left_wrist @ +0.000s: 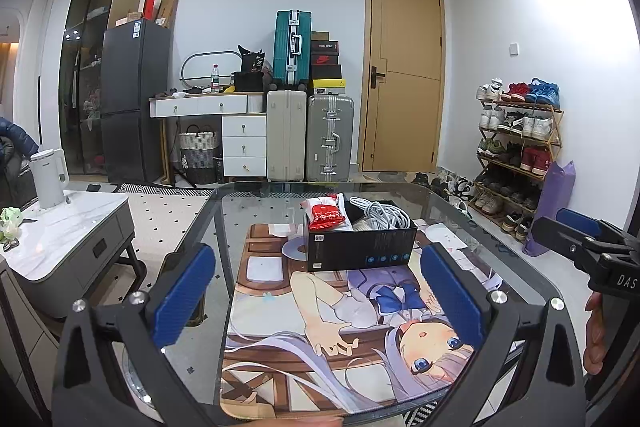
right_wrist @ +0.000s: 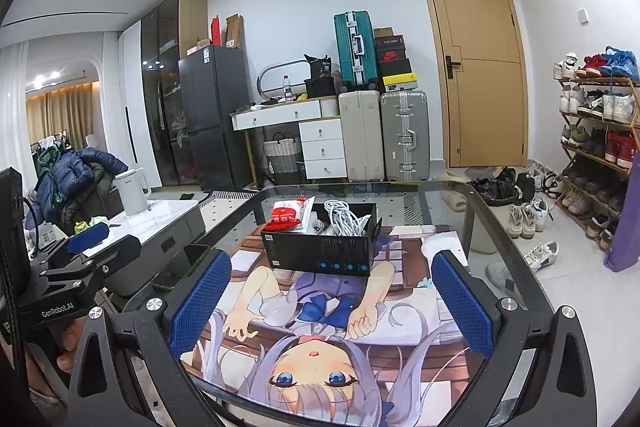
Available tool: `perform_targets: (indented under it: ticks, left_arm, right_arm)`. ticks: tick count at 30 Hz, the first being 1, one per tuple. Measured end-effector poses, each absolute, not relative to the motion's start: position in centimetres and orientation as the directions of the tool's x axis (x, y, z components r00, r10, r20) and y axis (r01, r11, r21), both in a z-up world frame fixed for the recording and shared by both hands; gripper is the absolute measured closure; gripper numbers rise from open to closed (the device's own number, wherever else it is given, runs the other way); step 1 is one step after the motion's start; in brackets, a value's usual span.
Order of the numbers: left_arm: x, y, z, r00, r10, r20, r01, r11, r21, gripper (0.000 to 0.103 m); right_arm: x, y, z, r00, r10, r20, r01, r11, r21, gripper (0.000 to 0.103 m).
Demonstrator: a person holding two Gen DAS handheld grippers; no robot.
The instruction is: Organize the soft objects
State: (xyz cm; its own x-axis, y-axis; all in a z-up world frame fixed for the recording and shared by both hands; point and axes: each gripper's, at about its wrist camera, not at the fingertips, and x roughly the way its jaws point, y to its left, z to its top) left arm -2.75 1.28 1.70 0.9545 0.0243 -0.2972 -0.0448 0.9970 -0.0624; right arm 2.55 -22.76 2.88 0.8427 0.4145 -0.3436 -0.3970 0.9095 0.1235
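A black box (left_wrist: 360,247) stands on the far part of an anime-print mat (left_wrist: 320,327) on a glass table. In it lie a red-and-white soft packet (left_wrist: 326,215) and a coiled white cable (left_wrist: 382,215). The box (right_wrist: 320,251), packet (right_wrist: 286,215) and cable (right_wrist: 344,219) also show in the right wrist view. My left gripper (left_wrist: 316,291) is open and empty, above the mat's near part, short of the box. My right gripper (right_wrist: 332,303) is open and empty, likewise short of the box. Each gripper shows at the edge of the other's view.
The glass table's rim (left_wrist: 216,195) runs around the mat. A marble-top side table (left_wrist: 60,239) with a white kettle (left_wrist: 48,179) stands to the left. Suitcases (left_wrist: 308,139), a desk, a fridge and a door are behind. A shoe rack (left_wrist: 516,147) and loose shoes are on the right.
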Motion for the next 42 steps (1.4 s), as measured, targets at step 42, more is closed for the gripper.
perform_targets:
  ticks: [42]
  left_arm:
    - [-2.77, 1.27, 1.94, 0.957, 0.022, -0.290, -0.041, 0.997, -0.058, 0.000]
  right_arm:
    - [2.61, -22.70, 2.53, 0.839, 0.417, -0.349, -0.399, 0.908, 0.126, 0.001]
